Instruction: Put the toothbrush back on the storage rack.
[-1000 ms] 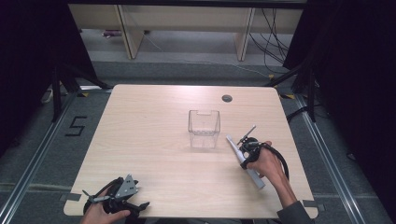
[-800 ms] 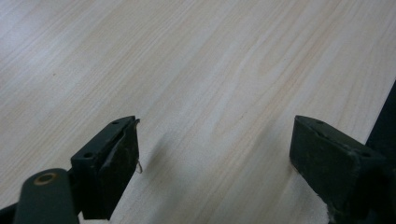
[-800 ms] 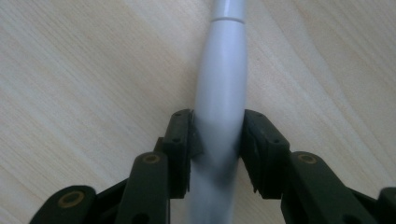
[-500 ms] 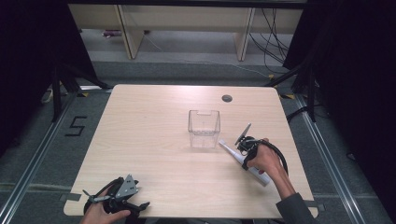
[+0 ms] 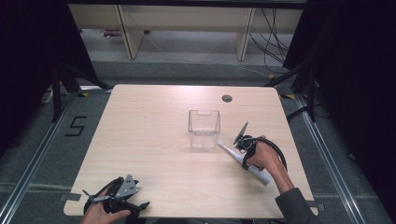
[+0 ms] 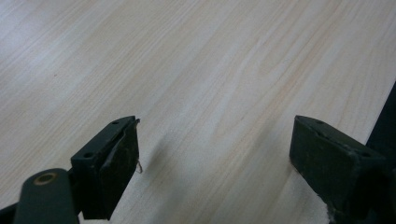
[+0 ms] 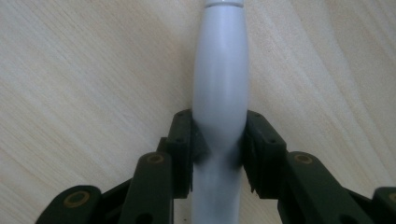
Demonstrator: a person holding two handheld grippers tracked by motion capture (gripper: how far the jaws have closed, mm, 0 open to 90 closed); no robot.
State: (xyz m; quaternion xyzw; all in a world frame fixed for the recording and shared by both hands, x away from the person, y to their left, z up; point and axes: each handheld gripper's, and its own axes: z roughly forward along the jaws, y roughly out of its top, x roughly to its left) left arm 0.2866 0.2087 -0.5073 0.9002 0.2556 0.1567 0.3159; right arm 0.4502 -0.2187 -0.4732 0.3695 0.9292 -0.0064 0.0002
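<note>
A white, slim tube [image 5: 226, 149] lies at an angle on the table right of a clear plastic box [image 5: 204, 128]. My right gripper [image 5: 241, 155] comes down on it from above. In the right gripper view its jaws have just been closing, and both pads now press the sides of the tube [image 7: 219, 70], so the right gripper [image 7: 219, 135] is shut on it. My left gripper [image 5: 116, 199] rests at the table's front left corner. The left gripper [image 6: 215, 154] stands open over bare wood with nothing between its jaws.
The light wooden table [image 5: 149, 140] has a round cable hole [image 5: 227, 98] at the back right. Shelving and cables stand on the floor beyond the far edge. In the left gripper view the table edge [image 6: 383, 121] runs close by on the right.
My right gripper and the white tube have edged slightly left, toward the clear box. The left gripper has not moved.
</note>
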